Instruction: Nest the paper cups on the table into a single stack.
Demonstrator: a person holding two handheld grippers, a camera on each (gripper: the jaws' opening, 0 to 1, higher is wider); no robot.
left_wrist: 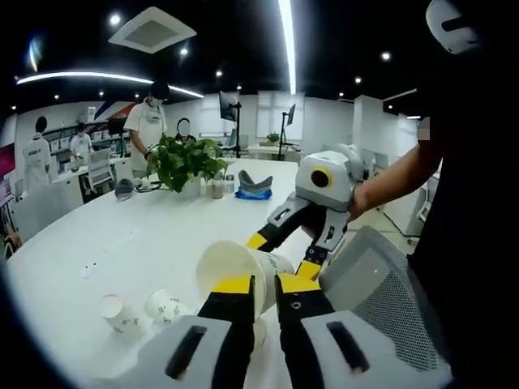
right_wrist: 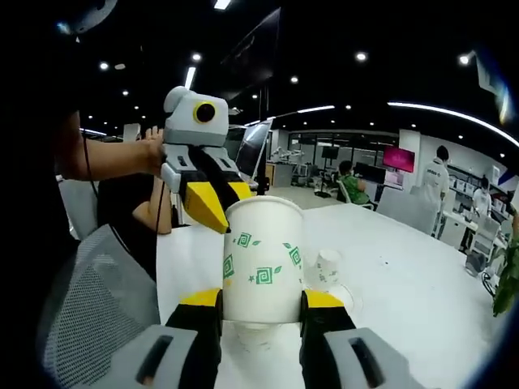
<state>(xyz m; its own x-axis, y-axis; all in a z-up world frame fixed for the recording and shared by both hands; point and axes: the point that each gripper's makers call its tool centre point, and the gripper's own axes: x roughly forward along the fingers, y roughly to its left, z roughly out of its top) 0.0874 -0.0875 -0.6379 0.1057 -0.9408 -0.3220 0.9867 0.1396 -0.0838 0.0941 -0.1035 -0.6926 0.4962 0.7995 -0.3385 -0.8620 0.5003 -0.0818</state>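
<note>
The paper cup (right_wrist: pixel 263 263) I'm working with sits in my right claw (right_wrist: pixel 261 306), white with small green square-and-leaf marks, its body squeezed between the two yellow-tipped jaws near its base. In the left gripper view the same cup (left_wrist: pixel 235 271) is lifted above the counter and tipped on its side, its open mouth turned toward my left claw.

My left claw (left_wrist: pixel 263 285) has its jaws drawn close together with only a thin slit between them. They lie right across the cup's rim, and I cannot tell from either view whether they pinch it. In the right gripper view that left claw (right_wrist: pixel 212 207) comes in from the left, its yellow tips touching the cup's upper edge, with a person's hand (right_wrist: pixel 150 154) gripping it behind.

Two more cups lie on their sides on the white counter (left_wrist: pixel 122 243): one (left_wrist: pixel 119 314) near the lower left, the other (left_wrist: pixel 167 307) just beside it. In the right gripper view I see one cup (right_wrist: pixel 327 267) lying on the counter just beyond the held one.

A grey mesh chair back (left_wrist: pixel 381 296) stands beside the counter on my right. Farther along the counter is a leafy potted plant (left_wrist: pixel 186 162), with small jars just beside it and a grey and blue object (left_wrist: pixel 255 186) nearby. People in white stand in the room behind.
</note>
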